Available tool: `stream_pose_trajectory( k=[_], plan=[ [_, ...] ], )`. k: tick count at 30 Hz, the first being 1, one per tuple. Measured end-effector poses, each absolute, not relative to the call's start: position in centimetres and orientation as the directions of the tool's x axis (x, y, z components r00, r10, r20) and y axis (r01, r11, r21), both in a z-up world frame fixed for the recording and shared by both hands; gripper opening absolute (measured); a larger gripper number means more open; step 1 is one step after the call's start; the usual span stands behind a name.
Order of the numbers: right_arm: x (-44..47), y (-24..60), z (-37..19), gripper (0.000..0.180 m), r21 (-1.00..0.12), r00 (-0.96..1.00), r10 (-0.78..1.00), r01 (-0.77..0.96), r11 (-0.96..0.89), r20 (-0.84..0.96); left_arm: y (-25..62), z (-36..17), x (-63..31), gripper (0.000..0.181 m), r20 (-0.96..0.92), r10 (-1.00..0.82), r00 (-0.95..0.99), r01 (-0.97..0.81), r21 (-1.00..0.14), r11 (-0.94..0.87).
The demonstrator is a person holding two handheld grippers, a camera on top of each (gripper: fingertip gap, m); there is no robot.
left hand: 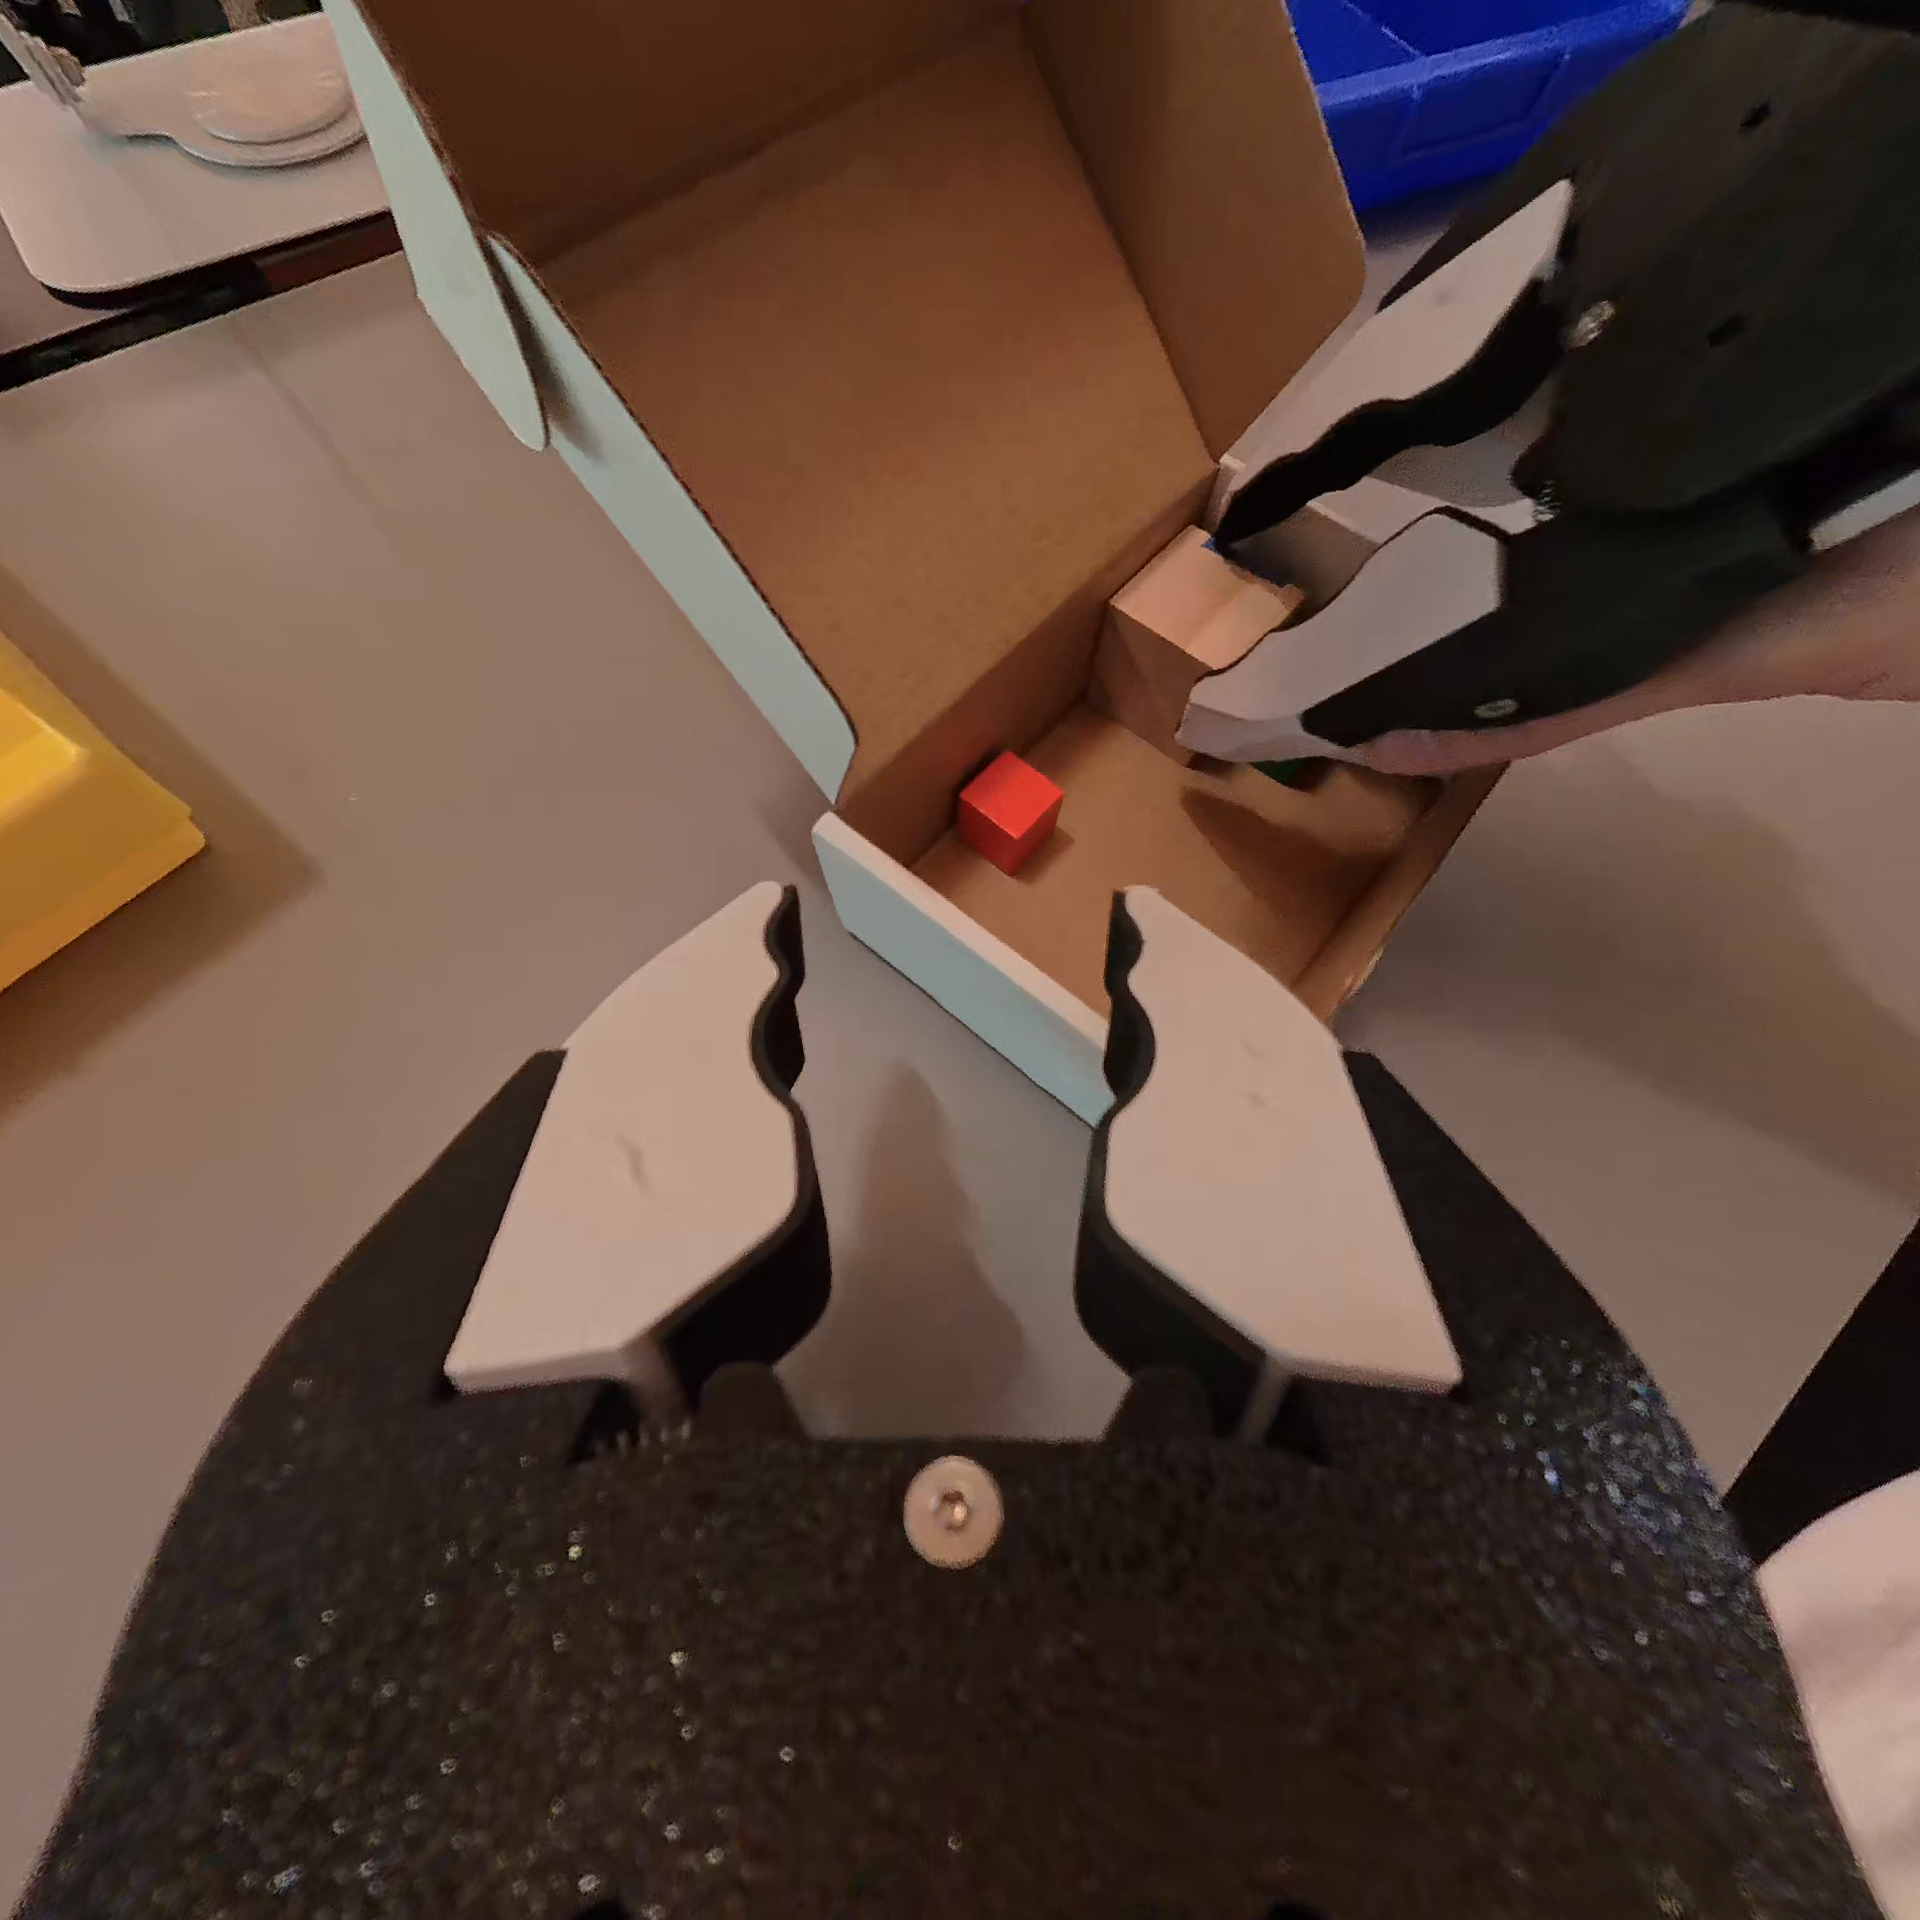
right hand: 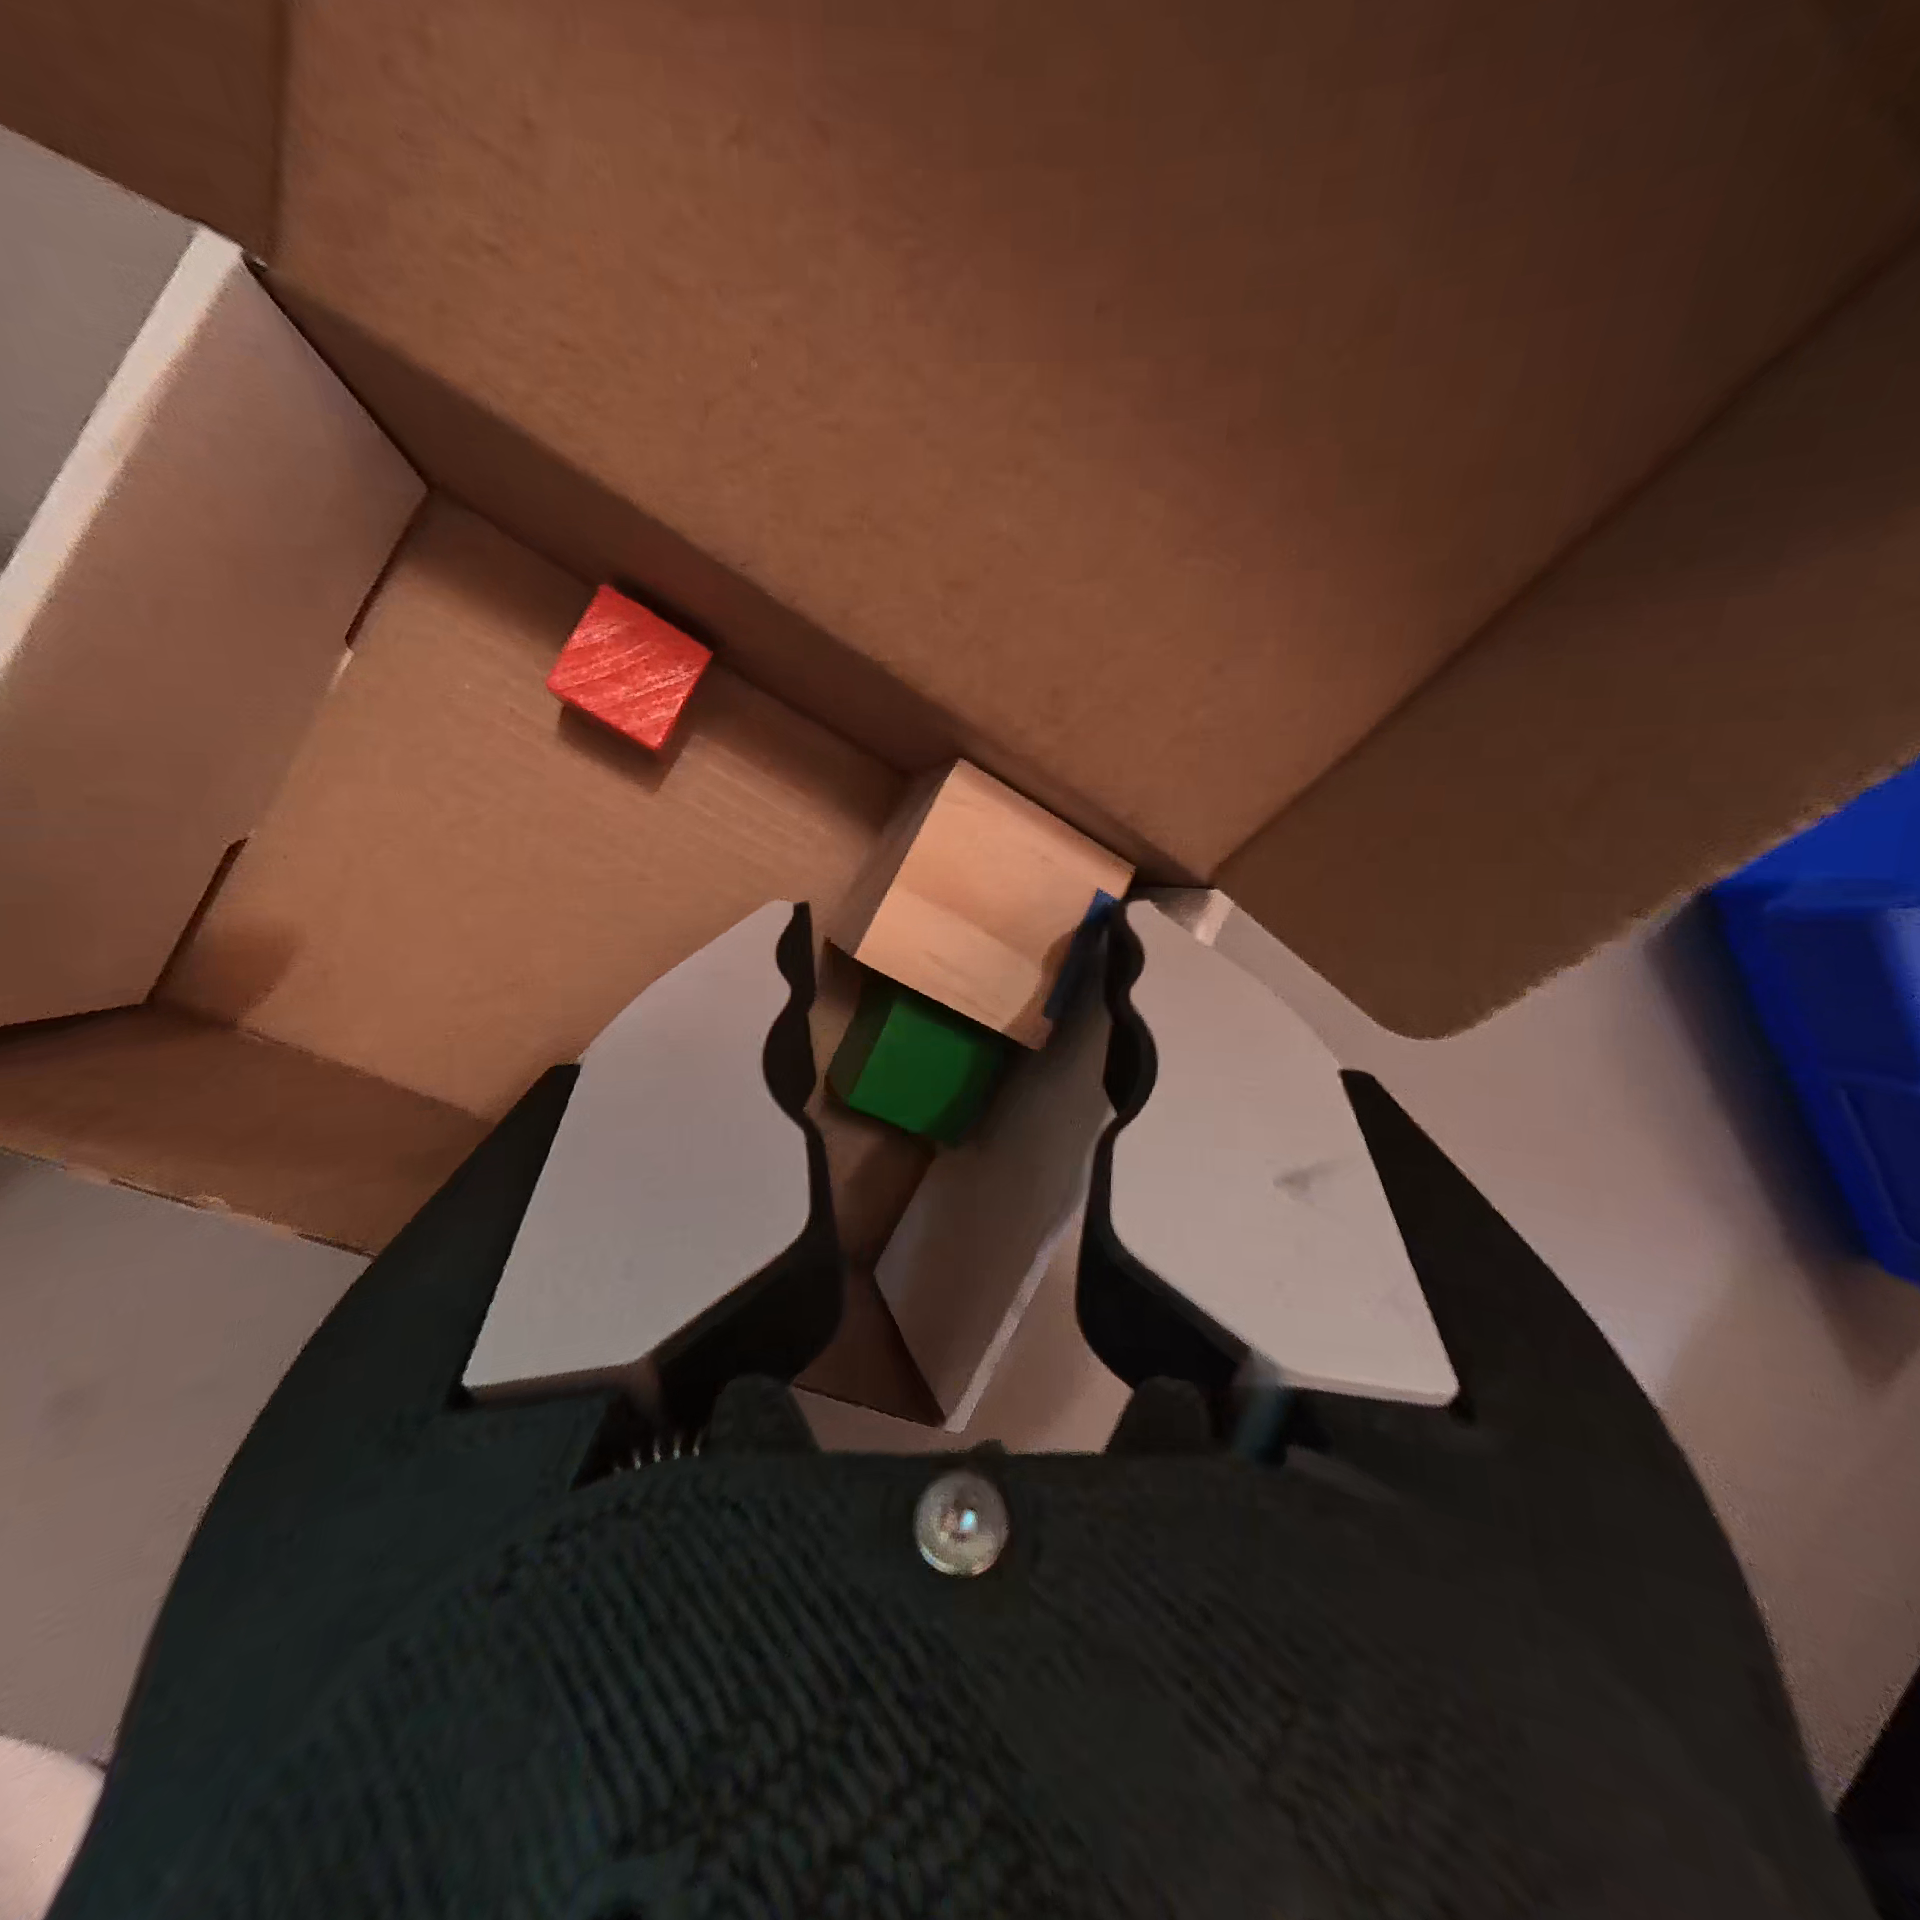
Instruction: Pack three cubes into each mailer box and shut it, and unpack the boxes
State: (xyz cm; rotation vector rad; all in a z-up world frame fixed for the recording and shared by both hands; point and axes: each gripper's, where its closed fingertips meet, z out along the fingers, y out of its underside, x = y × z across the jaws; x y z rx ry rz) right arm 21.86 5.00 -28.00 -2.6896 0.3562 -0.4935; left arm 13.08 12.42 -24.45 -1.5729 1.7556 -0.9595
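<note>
An open mailer box [left hand: 956, 977] stands on the grey table with its lid up. Inside lie a red cube [left hand: 1008, 810] [right hand: 629, 665], a green cube [right hand: 914, 1070] and a larger plain wooden cube [left hand: 1174, 623] [right hand: 987, 862] in the back right corner. My right gripper [right hand: 956, 914] [left hand: 1210, 629] reaches into that corner. Its jaws stand wide, one fingertip on each side of the wooden cube and close to it. A sliver of blue shows by its right finger. My left gripper [left hand: 956, 899] is open and empty, just in front of the box's front wall.
A blue bin [left hand: 1455, 94] [right hand: 1829, 1039] stands behind the box on the right. A yellow object [left hand: 62, 810] lies at the left edge. A white object [left hand: 208, 114] sits on another table at the back left. A hand [left hand: 1455, 748] holds the right gripper. My right gripper's tips are some 5 centimeters from the red cube [right hand: 629, 665]. It turns up in the left wrist view [left hand: 1007, 795] as well.
</note>
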Motion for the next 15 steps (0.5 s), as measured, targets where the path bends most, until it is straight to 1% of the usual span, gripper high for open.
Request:
stream_pose_trajectory(
  k=[5, 7, 9, 10, 12, 14, 15],
  plan=[
    [22.7, 4.7, -28.3, 0.050, -0.324, 0.891, -0.255, -0.132, -0.937, 0.376, 12.2, -24.2, 13.0, 0.055, 0.037, -0.988, -0.149, -0.561, -0.826, 0.054],
    [22.8, 4.9, -28.6, 0.056, -0.308, 0.888, -0.246, -0.126, -0.943, 0.389, 12.5, -24.1, 12.9, 0.055, 0.040, -0.988, -0.146, -0.560, -0.827, 0.049],
    [22.5, 5.4, -28.9, 0.067, -0.319, 0.894, -0.226, -0.100, -0.942, 0.388, 13.0, -23.8, 12.8, 0.055, 0.051, -0.989, -0.137, -0.555, -0.831, 0.034],
    [22.6, 5.3, -29.1, 0.066, -0.305, 0.887, -0.206, -0.079, -0.949, 0.413, 13.2, -23.7, 12.7, 0.055, 0.058, -0.990, -0.132, -0.551, -0.834, 0.025],
    [22.6, 5.0, -29.3, 0.066, -0.254, 0.871, -0.098, 0.031, -0.967, 0.481, 13.7, -23.4, 12.6, 0.055, 0.071, -0.990, -0.121, -0.542, -0.840, 0.006],
    [22.3, 5.1, -29.2, 0.062, -0.252, 0.862, -0.027, 0.118, -0.960, 0.507, 14.1, -23.1, 12.6, 0.055, 0.084, -0.990, -0.113, -0.534, -0.845, -0.011],
    [22.1, 5.1, -29.1, 0.061, -0.269, 0.867, -0.018, 0.135, -0.954, 0.497, 14.2, -23.1, 12.6, 0.055, 0.091, -0.989, -0.114, -0.533, -0.846, -0.016]
  ],
)
